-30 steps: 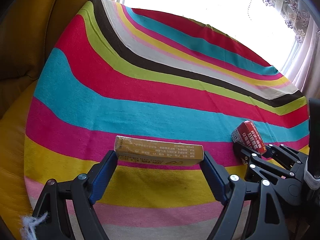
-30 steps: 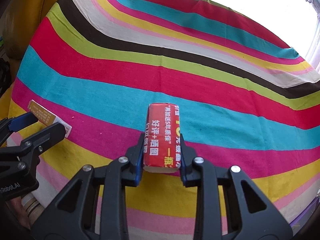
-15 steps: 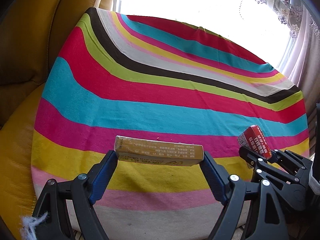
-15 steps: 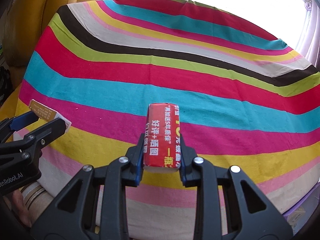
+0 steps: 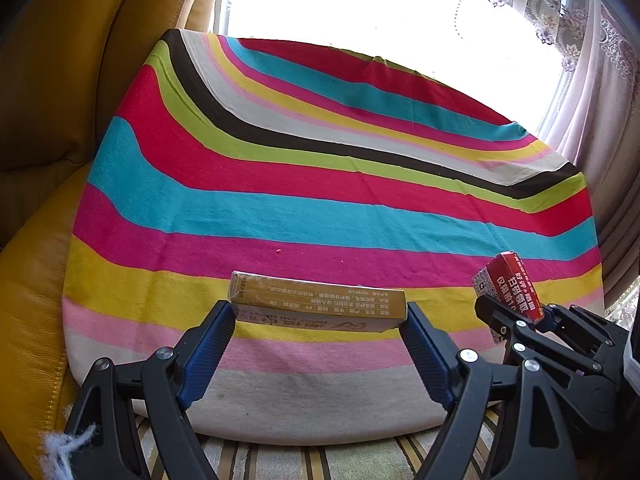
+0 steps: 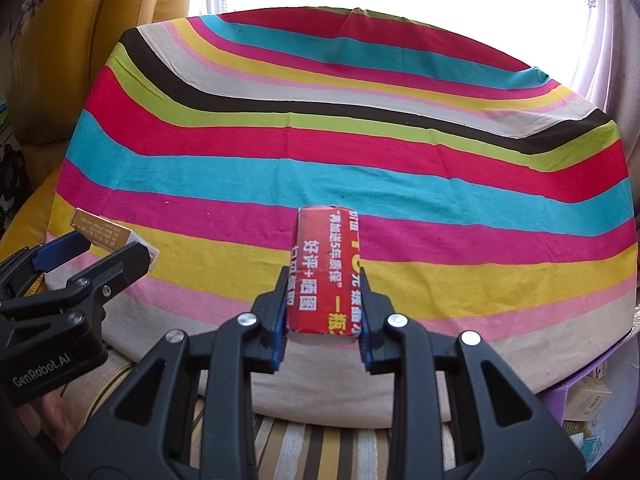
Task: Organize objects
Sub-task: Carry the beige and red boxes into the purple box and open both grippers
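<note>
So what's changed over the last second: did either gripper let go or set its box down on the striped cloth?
Neither let go. Both grippers drew back toward the near edge of the striped cloth, so more of its white near border and the striped fabric below it now shows. The left gripper stays shut on the gold box, held crosswise, and the right gripper stays shut on the red box, held lengthwise.

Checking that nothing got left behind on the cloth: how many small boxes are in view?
2. A gold box is clamped in the left gripper; a red box is clamped in the right gripper. None lies on the striped cloth.
</note>
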